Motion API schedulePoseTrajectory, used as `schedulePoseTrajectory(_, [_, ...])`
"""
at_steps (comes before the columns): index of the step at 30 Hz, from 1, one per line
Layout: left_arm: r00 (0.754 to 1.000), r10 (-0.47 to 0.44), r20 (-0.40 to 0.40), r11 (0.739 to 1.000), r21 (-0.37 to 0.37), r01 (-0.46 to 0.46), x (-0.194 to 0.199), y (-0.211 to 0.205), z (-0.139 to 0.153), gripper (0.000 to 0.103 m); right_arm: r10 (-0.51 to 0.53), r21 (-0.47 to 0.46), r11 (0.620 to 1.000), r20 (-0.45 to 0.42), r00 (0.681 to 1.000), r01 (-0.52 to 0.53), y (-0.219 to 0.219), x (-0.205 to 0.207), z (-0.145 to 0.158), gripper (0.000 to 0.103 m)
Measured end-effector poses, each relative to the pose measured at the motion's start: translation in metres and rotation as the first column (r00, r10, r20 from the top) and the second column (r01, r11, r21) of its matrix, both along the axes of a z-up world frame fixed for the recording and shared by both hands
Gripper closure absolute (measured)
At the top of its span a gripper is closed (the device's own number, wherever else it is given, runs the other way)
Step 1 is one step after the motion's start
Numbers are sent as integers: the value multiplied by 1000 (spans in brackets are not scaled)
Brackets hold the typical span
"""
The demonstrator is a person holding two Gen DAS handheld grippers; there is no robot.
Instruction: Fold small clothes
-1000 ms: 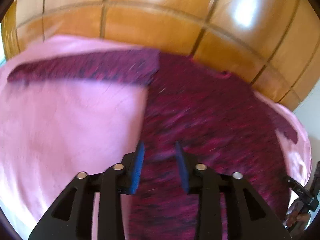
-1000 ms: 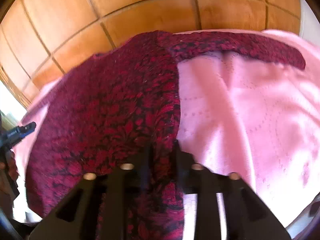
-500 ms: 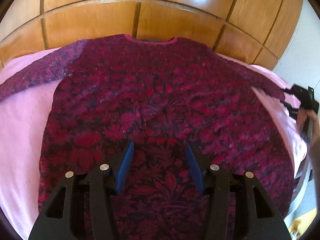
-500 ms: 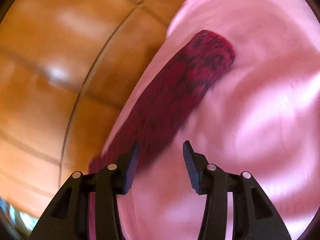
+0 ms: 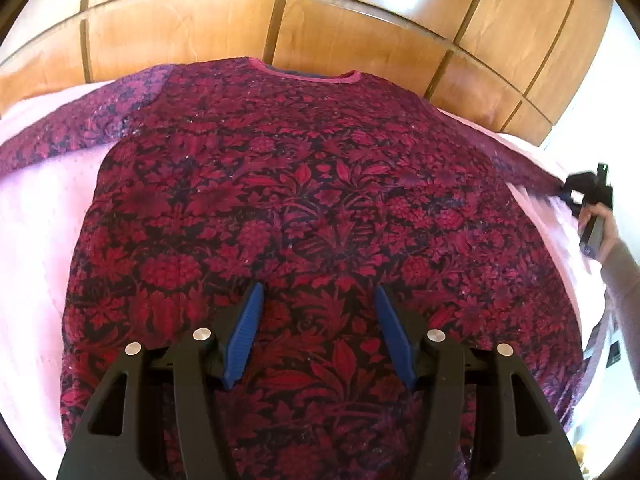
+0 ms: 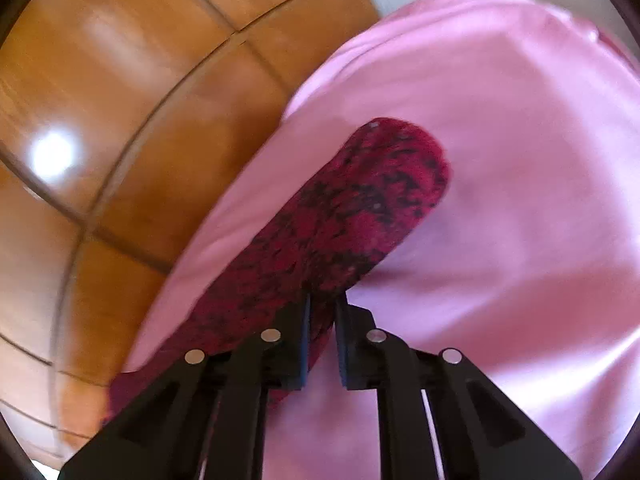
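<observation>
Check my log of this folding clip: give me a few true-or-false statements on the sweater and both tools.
1. The sweater lies spread flat, neckline toward the wooden panels. True.
2. The left tool is shut on the hem. False: it is open above the fabric.
3. The right tool is closed on the right sleeve. True.
4. The sheet is blue. False: it is pink.

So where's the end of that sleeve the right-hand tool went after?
In the right wrist view the sleeve lies on the pink sheet near the wooden panels, its near edge pinched in the right gripper.
</observation>
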State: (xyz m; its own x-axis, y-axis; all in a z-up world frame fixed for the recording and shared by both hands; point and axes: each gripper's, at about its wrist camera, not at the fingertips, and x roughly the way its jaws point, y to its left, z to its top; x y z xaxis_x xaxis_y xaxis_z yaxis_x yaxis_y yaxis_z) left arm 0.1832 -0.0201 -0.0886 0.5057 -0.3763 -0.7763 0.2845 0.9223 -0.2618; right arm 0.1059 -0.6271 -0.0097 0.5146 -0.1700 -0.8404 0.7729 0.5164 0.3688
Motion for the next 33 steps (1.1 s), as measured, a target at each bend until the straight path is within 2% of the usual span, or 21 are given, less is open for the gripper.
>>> schedulePoseTrajectory(3, [1000,-6,6,1000,9,6,0,1,-1,46,-12,9,1000,-53,999,12,-6,-7,-20,94])
schedulePoseTrajectory(5, [1000,-8,5,1000,11,8,-1,3,-1,46,1,-41,999,-82,997,-5,2,1,-19,94])
schedulePoseTrajectory(7, [1000,-3,-9,1000,-5,3,0,7,3,46,-4,-32,999,-82,997,2,5,2,-15,94])
schedulePoseTrajectory(9, [1000,15,-12,1000,-23,-16,-4,15,13,46,17,-22,1000,-57,998,-18,7,2,-5,85])
schedulePoseTrajectory(11, [999,45,15,999,-16,-45,-11,26,24,46,24,-6,1000,-17,1000,-24,9,-2,6,55])
schedulePoseTrajectory(13, [995,88,44,996,-17,-87,-20,46,35,46,79,-15,997,17,997,-79,20,-2,19,54])
schedulePoseTrajectory(16, [988,152,38,988,-41,-150,-31,77,42,46,203,32,978,64,977,-205,46,-1,31,54])
schedulePoseTrajectory(19, [983,183,31,983,-36,-182,-41,94,42,46,397,73,911,114,911,-406,100,-3,41,55])
schedulePoseTrajectory(21, [984,180,9,983,-37,-179,-45,97,38,46,532,123,826,147,834,-550,148,-7,41,56])
schedulePoseTrajectory(22, [984,178,5,984,-26,-178,-47,97,35,46,568,139,797,155,808,-587,163,-10,40,56])
schedulePoseTrajectory(23, [984,178,8,984,-8,-178,-49,95,32,46,621,166,750,158,768,-641,187,-15,37,56])
schedulePoseTrajectory(26, [984,178,13,984,23,-179,-57,95,27,46,706,210,662,150,692,-720,232,-36,28,56])
schedulePoseTrajectory(27, [984,176,14,984,21,-177,-60,96,26,46,725,225,640,142,674,-735,242,-45,24,56])
schedulePoseTrajectory(30, [988,154,15,987,45,-155,-66,96,22,46,757,248,615,78,648,-748,258,-53,12,56])
schedulePoseTrajectory(31, [989,150,12,987,51,-150,-68,96,20,46,764,266,604,74,641,-751,263,-62,9,60])
schedulePoseTrajectory(33, [990,138,1,988,63,-138,-73,95,15,46,776,264,591,73,627,-762,266,-71,9,80])
